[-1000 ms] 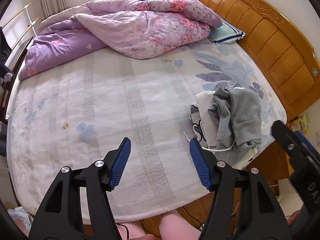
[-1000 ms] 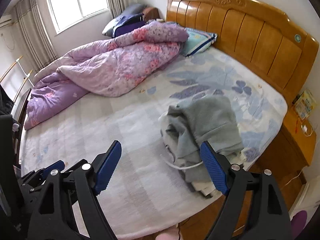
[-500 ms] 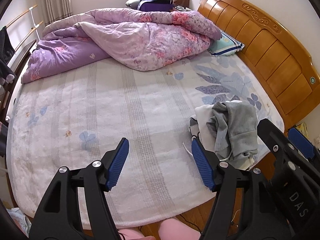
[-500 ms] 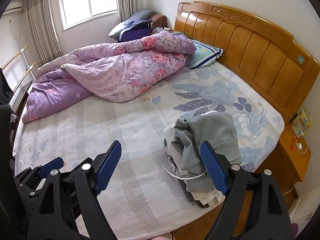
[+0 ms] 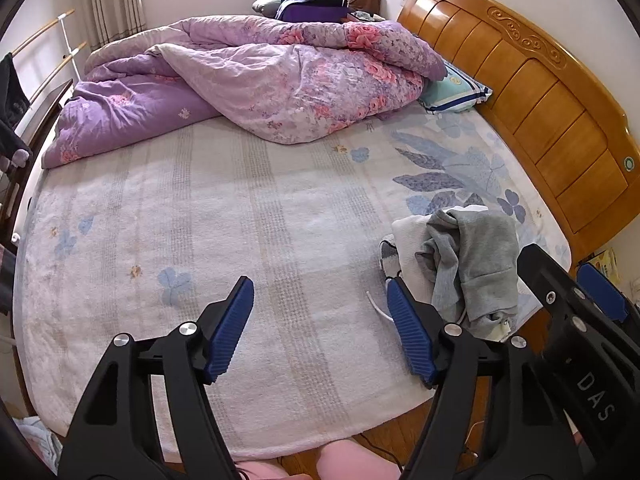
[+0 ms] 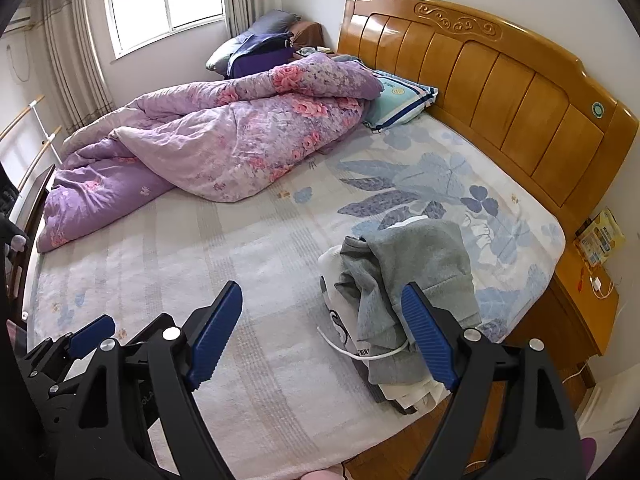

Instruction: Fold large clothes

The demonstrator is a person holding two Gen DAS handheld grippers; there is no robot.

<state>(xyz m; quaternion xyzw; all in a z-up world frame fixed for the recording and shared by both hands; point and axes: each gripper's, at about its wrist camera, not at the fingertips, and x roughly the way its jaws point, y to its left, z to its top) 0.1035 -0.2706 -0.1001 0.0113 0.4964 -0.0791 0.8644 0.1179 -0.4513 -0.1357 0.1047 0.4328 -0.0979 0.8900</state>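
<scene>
Bed (image 5: pixel 248 216): wooden headboard, pale floral blanket as cover.
Quilt (image 5: pixel 280 80): purple, rumpled, at the far side.
Pillow (image 5: pixel 456 92): against the headboard, partly under the quilt.
Clothes (image 6: pixel 404 280): grey and white heap at the near edge.

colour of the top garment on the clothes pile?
Grey; the top garment shows best in the right wrist view.
</scene>
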